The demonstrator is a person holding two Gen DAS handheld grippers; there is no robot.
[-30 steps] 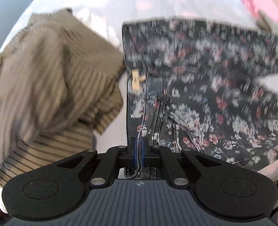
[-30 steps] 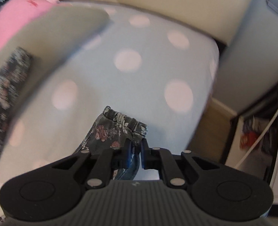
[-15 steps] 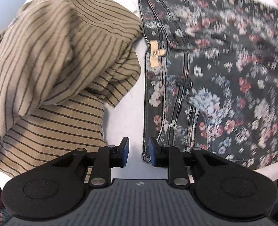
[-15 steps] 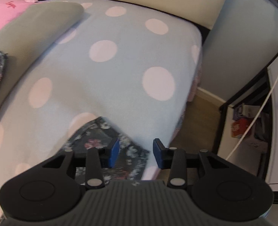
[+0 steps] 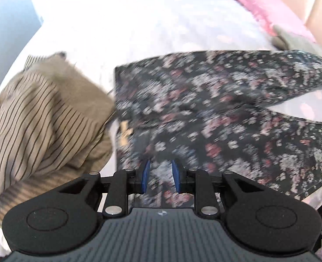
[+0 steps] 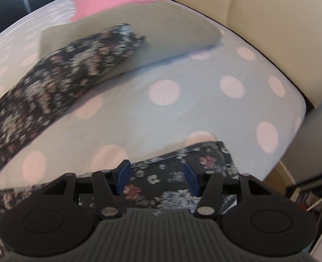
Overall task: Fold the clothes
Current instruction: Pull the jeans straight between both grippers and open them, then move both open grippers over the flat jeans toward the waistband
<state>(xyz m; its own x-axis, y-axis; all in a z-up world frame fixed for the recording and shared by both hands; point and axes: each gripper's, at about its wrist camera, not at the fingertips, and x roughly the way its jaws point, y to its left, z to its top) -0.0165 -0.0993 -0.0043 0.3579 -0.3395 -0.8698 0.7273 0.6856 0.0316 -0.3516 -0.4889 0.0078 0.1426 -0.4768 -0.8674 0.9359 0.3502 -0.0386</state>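
Dark floral trousers [image 5: 215, 118] lie spread flat on the bed, waistband toward the left, both legs running right. My left gripper [image 5: 160, 178] hovers open above the waist end, nothing between its blue pads. In the right wrist view one floral leg [image 6: 58, 83] stretches up onto a grey pillow, and the other leg's hem [image 6: 182, 170] lies under my right gripper [image 6: 157, 178]. That gripper is wide open and holds nothing.
A crumpled tan striped garment [image 5: 40, 120] lies just left of the trousers' waist. The bed has a pale dotted cover [image 6: 172, 100]. A grey pillow [image 6: 161, 28] and a pink pillow [image 5: 270, 11] sit by the cream headboard [image 6: 259, 11]. The bed edge drops off at right.
Both grippers let go of the trousers and opened. The trousers dropped flat on the bed. Both grippers pulled back and now hover over the cloth; the right one opened wider.
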